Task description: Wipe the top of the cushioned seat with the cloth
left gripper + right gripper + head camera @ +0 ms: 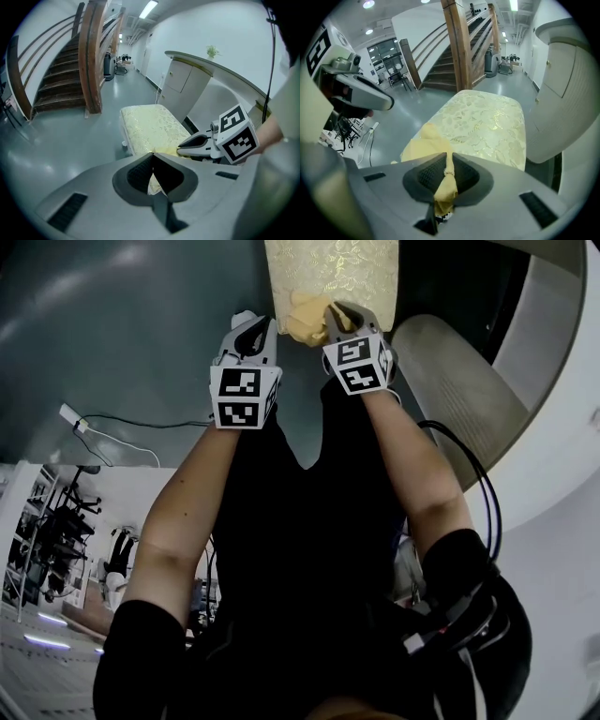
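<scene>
The cloth (pixel 302 320) is held at the near end of the cushioned seat (pixel 328 268), bunched into a soft yellow heap that lies on the patterned top. It is gripped from both sides. The left claw (pixel 153 153) is pressed together on a thin fold of it, and the right claw (pixel 449 154) is pinched on a twisted corner that hangs down between its jaws. The two claws are set just beside each other with the heap between them, presumably so that the cloth can be pushed as one pad along the seat. Most of the top is seen bare, stretching away toward the staircase (pixel 464 51), so the wiping is judged to be at its start. Even downward pressure from both claws is likely to be needed for the next stroke. If one side is lifted, the cloth may be dragged into a rope instead of swept flat.
</scene>
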`<state>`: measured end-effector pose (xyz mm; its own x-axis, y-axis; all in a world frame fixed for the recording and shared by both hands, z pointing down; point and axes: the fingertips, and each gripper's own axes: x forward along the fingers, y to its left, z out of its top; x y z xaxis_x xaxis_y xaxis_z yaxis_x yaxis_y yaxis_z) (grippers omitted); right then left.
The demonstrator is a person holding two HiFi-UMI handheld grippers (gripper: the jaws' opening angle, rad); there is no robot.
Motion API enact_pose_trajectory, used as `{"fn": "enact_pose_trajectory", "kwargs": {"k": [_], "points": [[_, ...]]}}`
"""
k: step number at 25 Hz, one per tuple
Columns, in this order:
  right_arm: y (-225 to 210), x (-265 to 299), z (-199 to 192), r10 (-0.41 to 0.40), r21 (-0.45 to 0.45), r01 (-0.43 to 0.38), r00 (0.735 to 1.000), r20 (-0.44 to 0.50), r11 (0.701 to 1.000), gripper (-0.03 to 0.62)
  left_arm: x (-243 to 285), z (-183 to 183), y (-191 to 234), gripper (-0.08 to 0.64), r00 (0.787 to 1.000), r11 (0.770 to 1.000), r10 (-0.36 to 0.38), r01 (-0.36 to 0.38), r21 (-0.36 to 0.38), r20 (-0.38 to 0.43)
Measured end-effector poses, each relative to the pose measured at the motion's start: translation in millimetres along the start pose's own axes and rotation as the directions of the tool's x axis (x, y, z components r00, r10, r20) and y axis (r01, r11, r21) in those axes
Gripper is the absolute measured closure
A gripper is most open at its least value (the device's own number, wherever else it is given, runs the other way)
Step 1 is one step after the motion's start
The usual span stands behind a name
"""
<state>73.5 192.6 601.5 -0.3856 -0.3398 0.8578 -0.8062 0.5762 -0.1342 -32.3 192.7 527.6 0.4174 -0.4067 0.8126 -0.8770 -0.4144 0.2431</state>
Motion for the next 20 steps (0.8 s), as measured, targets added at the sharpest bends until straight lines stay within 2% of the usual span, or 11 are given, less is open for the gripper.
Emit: {"fn": "enact_pose_trajectory", "kwargs": {"k": [6,13,16,20], "points": [[-35.4,-14.0,-23.9,-0.06,0.055,0.061,0.998,-0.025,0.997,0.548,10.0,11.1,-19.4,0.556,1.0,1.0,-0.011,0.011,0.015,0.004],[-76.8,-31.0,-43.5,-0.154,0.153,0.166,0.984,-0.085,0.974,0.548,16.7,24.7,-24.7,0.557,1.0,0.999,-0.025,0.025,0.034,-0.002],[-94.0,-40.8,-57.9,-0.205,0.2,0.227,0.97,-0.128,0.953,0.549,15.7,26.9,-27.7,0.557,0.999,0.999,-0.035,0.035,0.04,-0.005],[-122.1,-54.7,-84.1,-0.278,0.288,0.331,0.938,-0.209,0.899,0.552,12.7,32.0,-26.1,0.557,0.999,0.998,-0.045,0.045,0.046,0.002]]}}
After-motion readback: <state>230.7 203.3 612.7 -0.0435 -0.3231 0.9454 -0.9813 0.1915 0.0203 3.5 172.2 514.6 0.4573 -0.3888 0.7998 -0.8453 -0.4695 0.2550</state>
